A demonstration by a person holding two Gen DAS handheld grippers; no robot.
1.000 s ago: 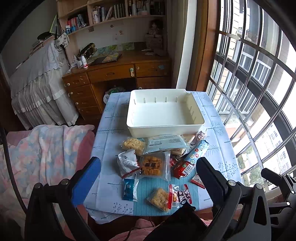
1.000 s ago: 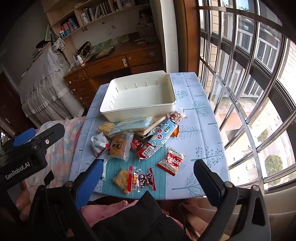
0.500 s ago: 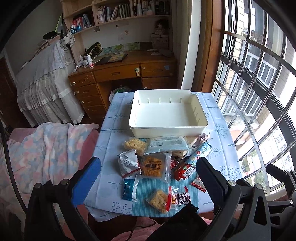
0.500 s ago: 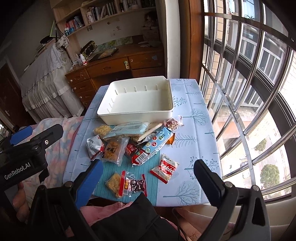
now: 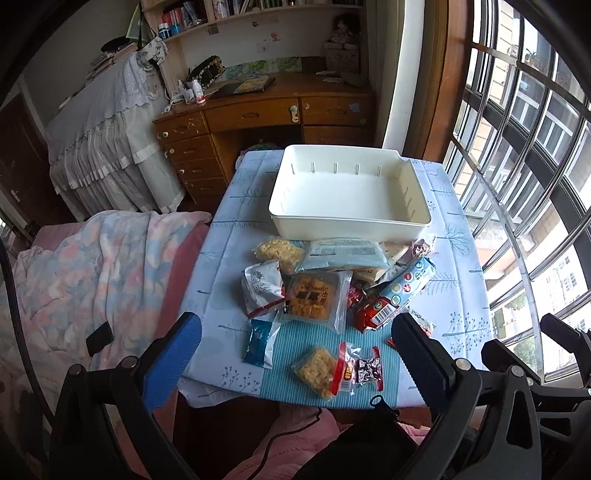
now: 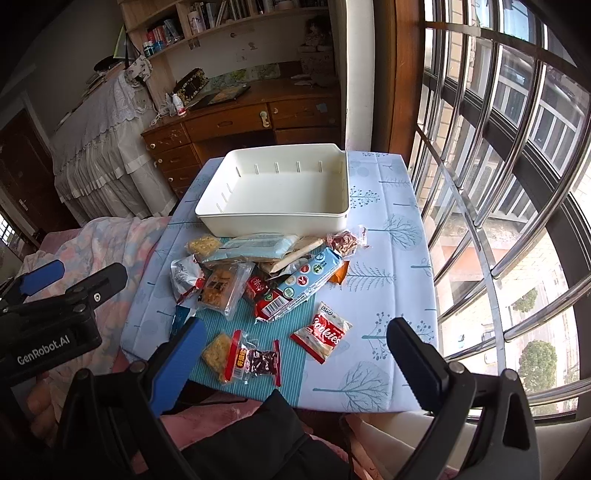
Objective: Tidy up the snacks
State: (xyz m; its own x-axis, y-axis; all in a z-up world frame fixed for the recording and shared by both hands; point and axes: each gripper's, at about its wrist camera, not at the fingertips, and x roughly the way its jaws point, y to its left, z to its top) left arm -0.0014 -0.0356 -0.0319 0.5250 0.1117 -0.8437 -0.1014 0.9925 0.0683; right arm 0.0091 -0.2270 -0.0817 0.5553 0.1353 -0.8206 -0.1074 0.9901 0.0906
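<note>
Both cameras have drifted slightly; left gripper [image 5: 295, 354] and right gripper [image 6: 295, 356] hover, fingers apart and empty, above snack packets [image 6: 258, 277] heaped near the empty white bin [image 6: 273, 221], awaiting sorting.

Background only: wooden desk with drawers [image 5: 258, 122] against the far wall, open book-like item [image 5: 243, 85] lying on its top. Wooden bookshelf [image 6: 221, 18] above it, packed with books and small bottles. White lace-edged cloth [image 5: 107, 122] draped over furniture left of the desk (what's under it can't be seen). Pastel patchwork blanket [image 5: 92, 266] bunched at left. Curved window with metal bars [image 6: 509, 155] along the right, trees and buildings outside.
</note>
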